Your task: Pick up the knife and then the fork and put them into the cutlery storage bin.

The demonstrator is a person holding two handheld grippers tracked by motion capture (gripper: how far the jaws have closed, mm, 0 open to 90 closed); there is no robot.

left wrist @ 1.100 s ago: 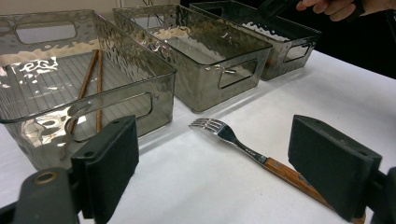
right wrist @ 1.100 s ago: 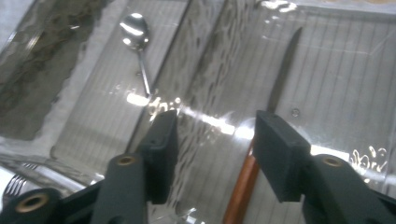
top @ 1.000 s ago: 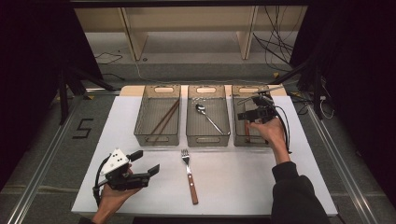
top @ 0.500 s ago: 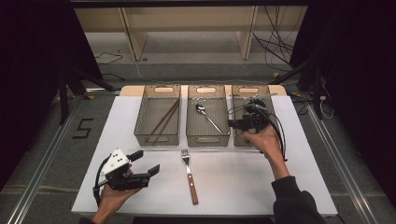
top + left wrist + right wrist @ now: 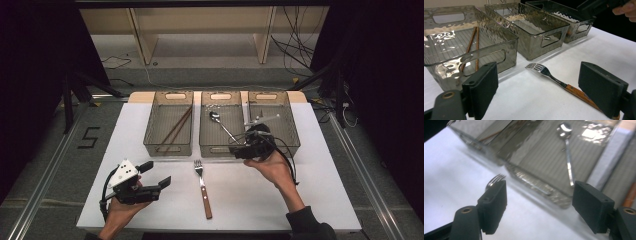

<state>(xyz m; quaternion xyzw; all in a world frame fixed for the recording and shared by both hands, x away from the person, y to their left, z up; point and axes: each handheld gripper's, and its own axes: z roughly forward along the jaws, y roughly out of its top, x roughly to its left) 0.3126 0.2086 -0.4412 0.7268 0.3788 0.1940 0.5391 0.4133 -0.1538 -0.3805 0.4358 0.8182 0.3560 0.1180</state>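
Holding your right gripper (image 5: 239,148) over the near edge of the middle bin (image 5: 221,146), you have its jaws spread wide with nothing between them; they have just been opening, and in the right gripper view the gap frames only the bin wall and white table (image 5: 310,190). Your left gripper (image 5: 161,175) rests low at the near left of the table, jaws likewise spread and empty, pointing toward the fork. Step in hand, as judged: sorting cutlery into bins, with the right hand on the reach for the last loose piece. Fork (image 5: 202,186) lies flat on the table, tines toward the bins, wooden handle toward you, just in front of the middle bin and to the near left of your right gripper. In the right gripper view the tines (image 5: 495,180) peek past the left jaw, so the fork sits beside the gap, not inside it. Next move calls for bringing the right gripper toward you and down, lining the jaws across the handle, then closing. Middle bin already holds a spoon (image 5: 218,121); left bin holds chopsticks (image 5: 176,127); the right bin (image 5: 291,131) is the likely target.
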